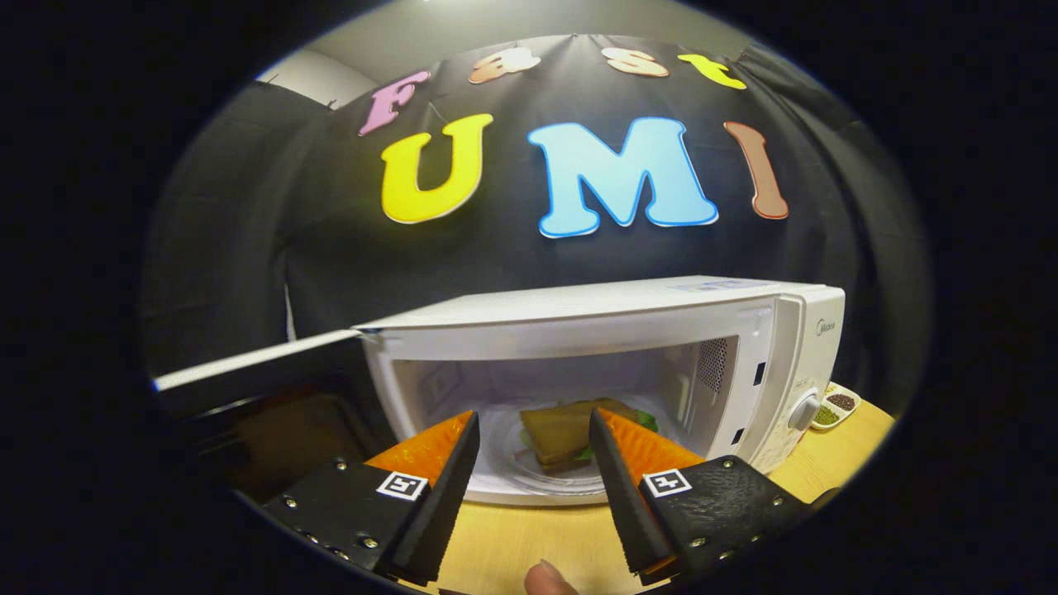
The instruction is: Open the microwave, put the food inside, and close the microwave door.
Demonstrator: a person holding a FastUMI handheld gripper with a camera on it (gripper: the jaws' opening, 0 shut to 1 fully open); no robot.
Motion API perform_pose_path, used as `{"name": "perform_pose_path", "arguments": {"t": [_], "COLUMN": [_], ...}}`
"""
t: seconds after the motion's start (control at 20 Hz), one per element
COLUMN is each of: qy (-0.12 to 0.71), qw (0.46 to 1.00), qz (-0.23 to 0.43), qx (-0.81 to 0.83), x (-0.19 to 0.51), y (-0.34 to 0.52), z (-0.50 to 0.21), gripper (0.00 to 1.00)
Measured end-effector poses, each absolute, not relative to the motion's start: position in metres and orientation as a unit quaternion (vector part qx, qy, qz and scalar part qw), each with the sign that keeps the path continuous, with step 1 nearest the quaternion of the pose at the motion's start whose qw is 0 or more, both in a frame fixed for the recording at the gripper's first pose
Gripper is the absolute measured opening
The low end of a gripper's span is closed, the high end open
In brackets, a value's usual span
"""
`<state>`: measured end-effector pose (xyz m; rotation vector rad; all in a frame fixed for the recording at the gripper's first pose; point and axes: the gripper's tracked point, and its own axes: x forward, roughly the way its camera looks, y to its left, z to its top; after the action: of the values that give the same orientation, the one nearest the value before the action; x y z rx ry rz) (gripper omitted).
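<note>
A white microwave (744, 306) stands on the wooden table with its door (248, 372) swung wide open to the left. Inside, on the glass turntable (512, 471), lies a sandwich (570, 434) with green leaves showing at its edge. My gripper (533, 417) is open just in front of the cavity mouth. The sandwich sits beyond and between the two fingertips, and neither finger touches it. Nothing is held.
The microwave's control panel with a round knob (803, 411) is at the right. A small white dish (835, 407) of dark and green bits sits on the table (529, 537) right of the microwave. A fingertip (545, 581) shows below, between the fingers.
</note>
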<state>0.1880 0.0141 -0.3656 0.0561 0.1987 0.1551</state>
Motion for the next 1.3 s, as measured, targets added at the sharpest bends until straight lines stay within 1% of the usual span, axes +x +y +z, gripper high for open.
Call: {"name": "perform_pose_path", "arguments": {"t": [0.1,0.35,0.4,0.5,0.6,0.7,0.8,0.95,1.1,1.3], "qy": [0.089,0.053,0.047,0.027,0.015,0.007,0.014,0.027,0.018,0.057], "qw": [0.989,0.960,0.954,0.949,0.951,0.947,0.940,0.934,0.941,0.939], "qz": [0.118,0.268,0.290,0.313,0.310,0.322,0.341,0.356,0.337,0.339], "qx": [0.031,0.055,0.055,0.040,0.003,-0.016,-0.010,0.003,-0.026,-0.012], "x": [0.144,-0.005,-0.034,-0.080,-0.106,-0.127,-0.143,-0.154,-0.138,-0.118], "y": [0.035,0.097,0.106,0.121,0.133,0.157,0.186,0.226,0.257,0.292], "z": [-0.343,-0.293,-0.286,-0.275,-0.276,-0.283,-0.294,-0.311,-0.332,-0.370], "gripper": [0.80,0.80,0.80,0.80,0.80,0.80,0.83,0.83,0.83,0.83]}}
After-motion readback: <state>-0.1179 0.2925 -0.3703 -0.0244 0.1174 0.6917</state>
